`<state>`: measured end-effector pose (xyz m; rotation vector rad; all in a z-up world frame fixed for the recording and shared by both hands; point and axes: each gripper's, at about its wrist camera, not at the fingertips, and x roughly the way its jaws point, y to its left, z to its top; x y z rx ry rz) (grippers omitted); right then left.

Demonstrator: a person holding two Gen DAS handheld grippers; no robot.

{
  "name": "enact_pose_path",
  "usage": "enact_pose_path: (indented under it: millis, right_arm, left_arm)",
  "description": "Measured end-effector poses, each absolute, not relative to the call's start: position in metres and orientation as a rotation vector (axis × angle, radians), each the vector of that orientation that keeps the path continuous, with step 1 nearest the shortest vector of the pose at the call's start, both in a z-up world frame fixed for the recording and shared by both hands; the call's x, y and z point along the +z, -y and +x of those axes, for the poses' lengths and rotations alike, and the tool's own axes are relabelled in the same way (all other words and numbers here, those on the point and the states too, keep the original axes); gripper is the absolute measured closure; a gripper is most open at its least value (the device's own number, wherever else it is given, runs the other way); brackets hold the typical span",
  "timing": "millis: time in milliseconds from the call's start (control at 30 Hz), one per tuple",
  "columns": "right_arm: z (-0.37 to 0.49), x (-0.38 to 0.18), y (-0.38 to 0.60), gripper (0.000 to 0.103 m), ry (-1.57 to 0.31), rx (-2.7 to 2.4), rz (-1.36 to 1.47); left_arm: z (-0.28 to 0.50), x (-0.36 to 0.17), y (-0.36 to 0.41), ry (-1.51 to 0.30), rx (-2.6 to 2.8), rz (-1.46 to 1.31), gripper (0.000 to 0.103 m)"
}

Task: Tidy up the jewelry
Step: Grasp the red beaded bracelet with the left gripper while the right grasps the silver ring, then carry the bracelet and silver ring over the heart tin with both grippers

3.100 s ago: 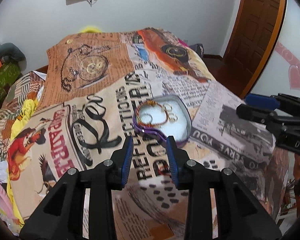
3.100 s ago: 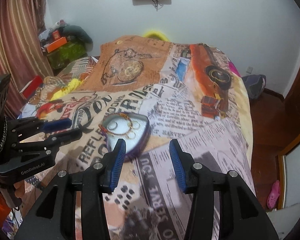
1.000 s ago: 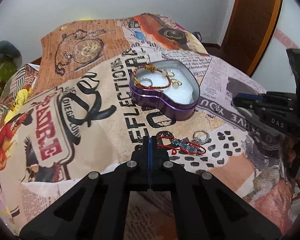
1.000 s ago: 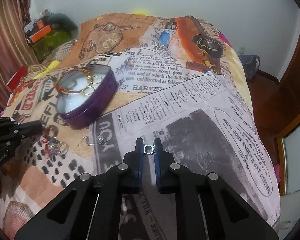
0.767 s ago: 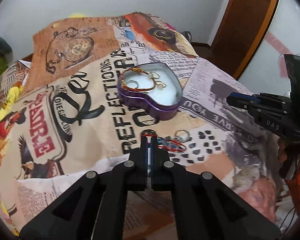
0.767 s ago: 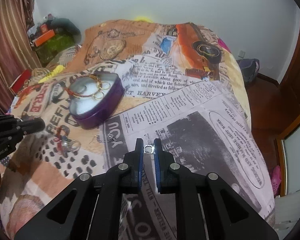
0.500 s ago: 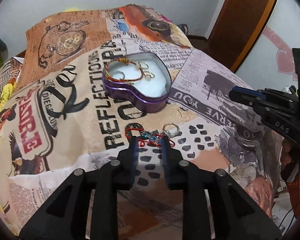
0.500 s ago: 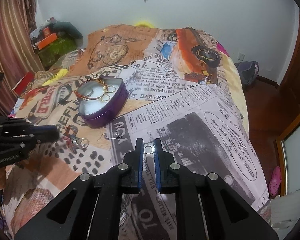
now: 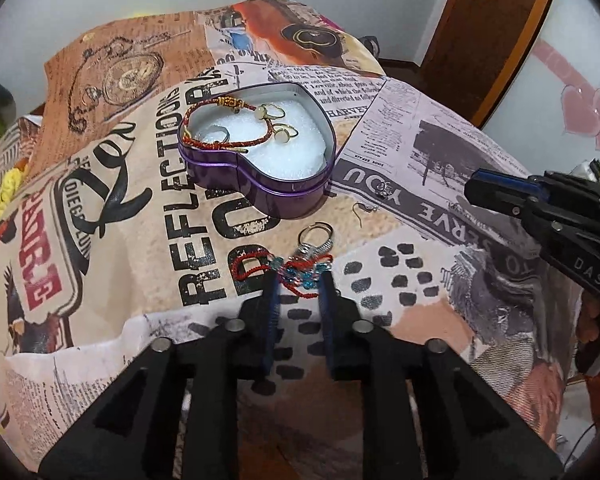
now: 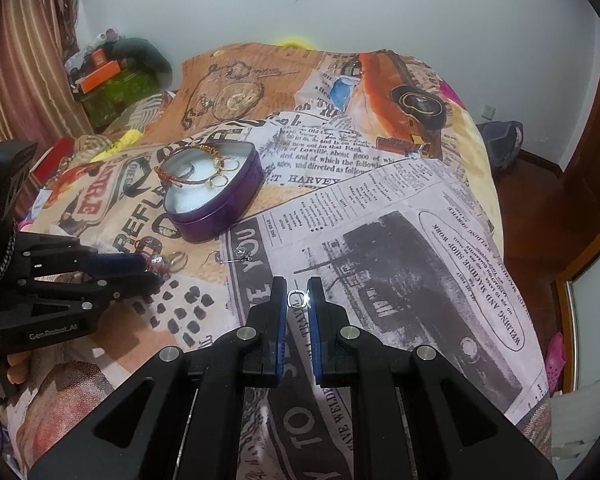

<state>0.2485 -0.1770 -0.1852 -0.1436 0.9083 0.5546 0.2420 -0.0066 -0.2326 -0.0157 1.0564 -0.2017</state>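
A red beaded bracelet with blue beads lies tangled on the printed bedspread. My left gripper straddles it, jaws closing, with a gap still showing beside each pad. My right gripper is shut on a small silver ring, held above the bedspread. The purple heart-shaped tin stands open behind the bracelet and holds a red and gold bracelet and several rings. From the right wrist view, the tin is at the upper left and the left gripper at the left.
A silver hoop lies just beyond the beaded bracelet. An earring hook and a small stud rest right of the tin. The bed drops away at the right toward a wooden door. Clutter sits at the far left.
My left gripper went from shut to open and came down over the beaded bracelet; its gap is now narrower than half a second ago. My right gripper drew back, still gripping the ring.
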Motion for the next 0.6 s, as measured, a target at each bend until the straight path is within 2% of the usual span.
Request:
enact_pose_path:
  millis: [33,67,367,600]
  right_arm:
    - [0.248,-0.185,0.177,0.094,-0.909,0.556,-0.144]
    - [0.248,-0.185,0.176,0.094,-0.908,0.558,-0.143]
    - [0.244,-0.179,0.174,0.094,-0.894,0.563,-0.141]
    - [0.240,-0.171,0.170,0.094,-0.878,0.566,-0.141]
  left_arm:
    - [0.243,-0.232,0.007,-1.055,-0.198,-0.014,0.099]
    - [0.243,-0.232,0.006,-1.055,-0.198,-0.015,0.101]
    - [0.230,-0.223,0.001,-1.022,-0.180,-0.004,0.102]
    - [0.220,-0.196,-0.014,-0.962,-0.156,-0.024,0.102]
